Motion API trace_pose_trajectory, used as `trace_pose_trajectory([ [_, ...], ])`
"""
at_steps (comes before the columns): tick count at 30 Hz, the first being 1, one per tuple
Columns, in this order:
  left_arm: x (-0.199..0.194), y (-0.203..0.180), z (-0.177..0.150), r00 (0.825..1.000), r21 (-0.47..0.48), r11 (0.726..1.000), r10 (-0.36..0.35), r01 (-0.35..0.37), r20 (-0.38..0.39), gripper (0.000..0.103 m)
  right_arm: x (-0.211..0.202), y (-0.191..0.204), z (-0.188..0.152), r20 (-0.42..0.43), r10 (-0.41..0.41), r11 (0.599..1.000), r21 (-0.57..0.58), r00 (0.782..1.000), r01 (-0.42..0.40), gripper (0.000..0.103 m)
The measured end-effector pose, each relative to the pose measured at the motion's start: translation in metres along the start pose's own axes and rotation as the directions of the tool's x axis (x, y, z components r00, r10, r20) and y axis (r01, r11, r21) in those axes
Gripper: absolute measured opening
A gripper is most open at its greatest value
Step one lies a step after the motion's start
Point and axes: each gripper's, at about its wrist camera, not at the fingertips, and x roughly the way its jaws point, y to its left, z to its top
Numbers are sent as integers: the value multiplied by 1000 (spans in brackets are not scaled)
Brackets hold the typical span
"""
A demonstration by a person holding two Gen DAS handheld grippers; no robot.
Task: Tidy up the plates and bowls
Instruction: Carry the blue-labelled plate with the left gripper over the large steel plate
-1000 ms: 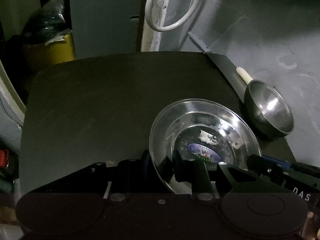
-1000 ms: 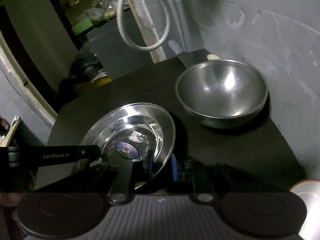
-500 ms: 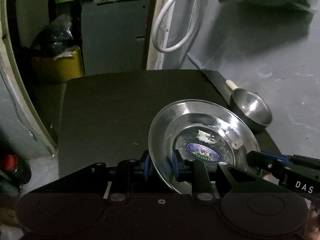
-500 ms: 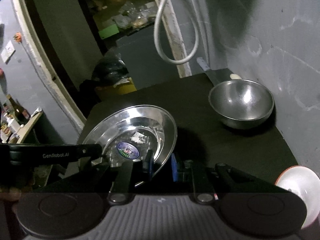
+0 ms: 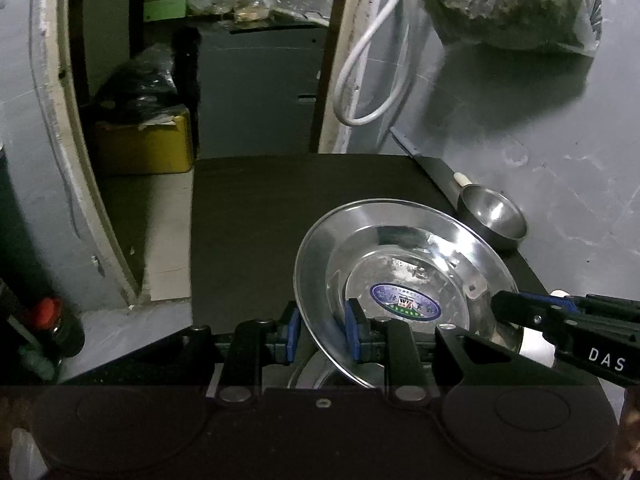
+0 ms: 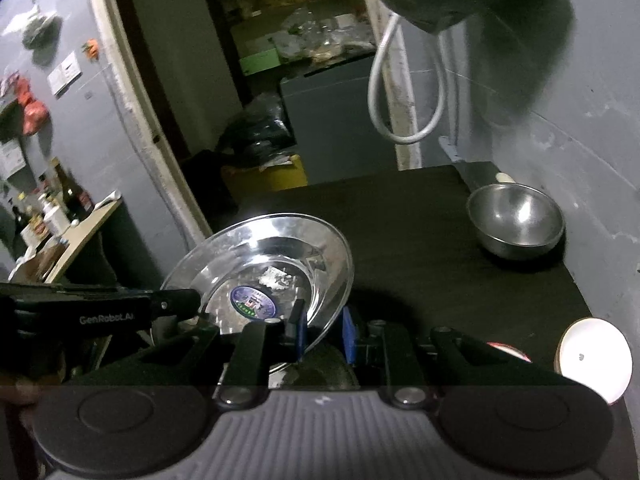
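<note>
A shiny steel plate (image 5: 404, 276) with a blue sticker in its middle hangs tilted above the black table (image 5: 280, 216). My left gripper (image 5: 322, 332) is shut on its near-left rim. At the opposite rim my right gripper (image 6: 322, 332) is shut on the same steel plate (image 6: 264, 264). Each view shows the other gripper across the plate: the right gripper (image 5: 520, 312) and the left gripper (image 6: 176, 304). A steel bowl (image 6: 516, 216) stands upright at the table's far right corner by the wall, also visible as the bowl (image 5: 492, 216) in the left wrist view.
Under the plate another steel rim (image 5: 316, 372) shows partly. A white round lid (image 6: 596, 360) lies at the table's near right. A white hose (image 5: 372, 80) and a hanging bag (image 5: 512, 4) are on the wall behind. A yellow bin (image 5: 140, 148) stands beyond the table.
Both grippers have risen and drawn back with the plate between them. The bowl and the table's far edge now look smaller and farther away.
</note>
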Motion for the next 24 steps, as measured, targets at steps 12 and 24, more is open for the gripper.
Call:
trace_pose_trajectory([
  [12,-13,19,-48,998,-44,999,10,-12,-54,26,-12,33,-38,-92,-2,998,-64,996,-4,22],
  [24,-8,21,-66,993,-8,1000,18,-19,-114,26,-11,36,-62,-173,2,999,-53,985,-11,22],
])
